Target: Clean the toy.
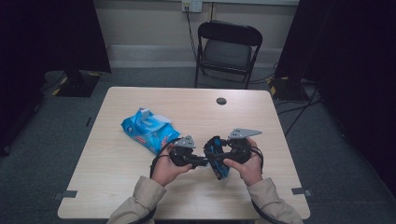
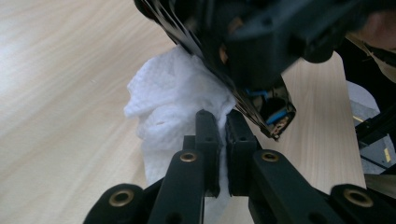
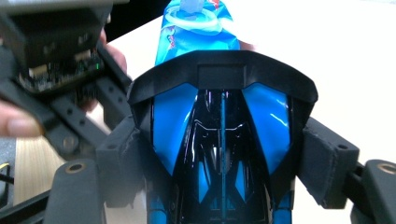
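A black and blue toy car [image 3: 219,140] sits nose-up between the pads of my right gripper [image 3: 225,161], which is shut on its sides. In the high view the car [image 1: 215,159] hangs just above the table in front of the person, with the right gripper [image 1: 225,156] on it. My left gripper [image 2: 223,122] is shut on a crumpled white wipe [image 2: 173,102] and holds it against the car's body [image 2: 243,46]. From above, the left gripper [image 1: 201,161] points right at the car.
A blue pack of wet wipes [image 1: 149,128] with its flap raised lies left of centre on the wooden table [image 1: 140,186]. A round dark cap [image 1: 221,101] sits near the far edge. A folding chair [image 1: 228,49] stands behind the table.
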Demonstrator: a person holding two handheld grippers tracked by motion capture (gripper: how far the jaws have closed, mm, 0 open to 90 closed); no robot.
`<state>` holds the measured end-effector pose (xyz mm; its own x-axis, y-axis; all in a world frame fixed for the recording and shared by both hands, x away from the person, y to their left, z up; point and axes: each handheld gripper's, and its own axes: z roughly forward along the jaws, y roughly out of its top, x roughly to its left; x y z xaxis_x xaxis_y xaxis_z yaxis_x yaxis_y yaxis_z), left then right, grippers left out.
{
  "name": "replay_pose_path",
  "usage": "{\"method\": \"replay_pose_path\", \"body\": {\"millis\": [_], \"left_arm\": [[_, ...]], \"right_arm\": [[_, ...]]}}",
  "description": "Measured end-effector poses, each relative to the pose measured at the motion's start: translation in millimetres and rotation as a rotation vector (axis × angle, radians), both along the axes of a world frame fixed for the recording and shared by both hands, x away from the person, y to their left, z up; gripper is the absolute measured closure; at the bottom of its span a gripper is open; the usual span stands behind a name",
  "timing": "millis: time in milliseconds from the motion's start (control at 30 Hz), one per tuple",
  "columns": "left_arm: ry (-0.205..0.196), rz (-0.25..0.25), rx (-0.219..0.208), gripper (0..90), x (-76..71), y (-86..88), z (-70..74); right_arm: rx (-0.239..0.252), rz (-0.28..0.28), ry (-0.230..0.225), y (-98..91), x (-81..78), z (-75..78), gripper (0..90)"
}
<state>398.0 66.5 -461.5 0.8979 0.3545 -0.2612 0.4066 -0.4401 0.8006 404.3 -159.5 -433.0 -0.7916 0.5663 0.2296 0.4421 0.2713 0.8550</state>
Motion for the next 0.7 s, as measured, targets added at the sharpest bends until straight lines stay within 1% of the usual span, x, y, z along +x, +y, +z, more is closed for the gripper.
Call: {"method": "replay_pose_path", "body": {"millis": [100,267,333,467,567,667,700], "left_arm": [[0.008,-0.017,0.011,86.0,-3.7,-3.1,-6.6],[0.017,-0.036,0.015,85.9,-10.2,-7.8,-14.0],[0.022,-0.065,0.032,86.0,-15.7,-12.0,-19.4],[0.021,-0.085,0.056,85.8,-20.2,-16.5,-24.2],[0.02,-0.088,0.067,85.6,-20.8,-16.1,-25.1],[0.023,-0.063,0.072,85.4,-18.1,-10.5,-24.4],[0.027,-0.051,0.067,85.5,-16.7,-7.9,-23.6]], "right_arm": [[-0.003,-0.006,-0.002,-0.2,0.8,0.0,25.5],[-0.006,-0.008,0.001,-0.2,1.9,-1.1,25.5],[-0.003,-0.014,0.0,-0.8,2.5,-1.1,25.5],[0.003,-0.023,-0.002,-2.4,3.0,0.4,25.5],[-0.003,-0.022,-0.007,-2.8,3.0,1.9,25.5],[0.003,-0.023,-0.005,-3.7,2.7,2.8,25.5],[0.002,-0.024,-0.009,-3.8,2.5,3.0,25.5]]}}
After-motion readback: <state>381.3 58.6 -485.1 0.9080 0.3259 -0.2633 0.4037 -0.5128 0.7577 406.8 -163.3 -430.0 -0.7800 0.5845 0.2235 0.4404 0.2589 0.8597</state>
